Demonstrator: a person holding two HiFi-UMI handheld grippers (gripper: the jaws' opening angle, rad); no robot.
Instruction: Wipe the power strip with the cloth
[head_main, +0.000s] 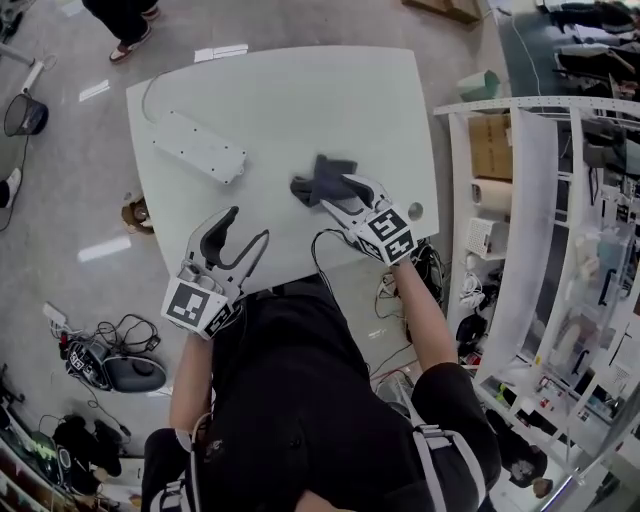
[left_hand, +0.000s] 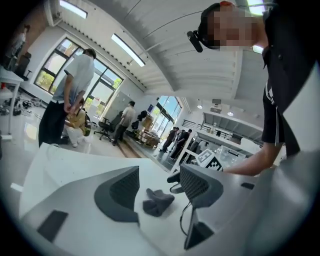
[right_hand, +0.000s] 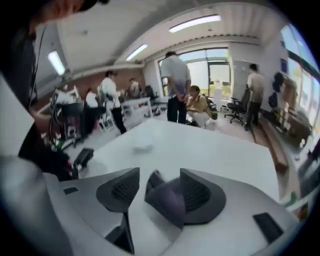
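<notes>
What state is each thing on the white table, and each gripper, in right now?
White rectangular power strip: lying flat, untouched.
Dark grey cloth: crumpled on the table, not pinched.
Left gripper: open, empty.
Right gripper: open, cloth loose between its jaws.

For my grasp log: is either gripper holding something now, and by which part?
Nothing is gripped. The cloth sits between the right gripper's open jaws, unclamped; the left gripper is empty.

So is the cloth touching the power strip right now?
Apart. The head view shows the cloth lying mid-table and the power strip toward the far left corner, with bare table between them.
</notes>
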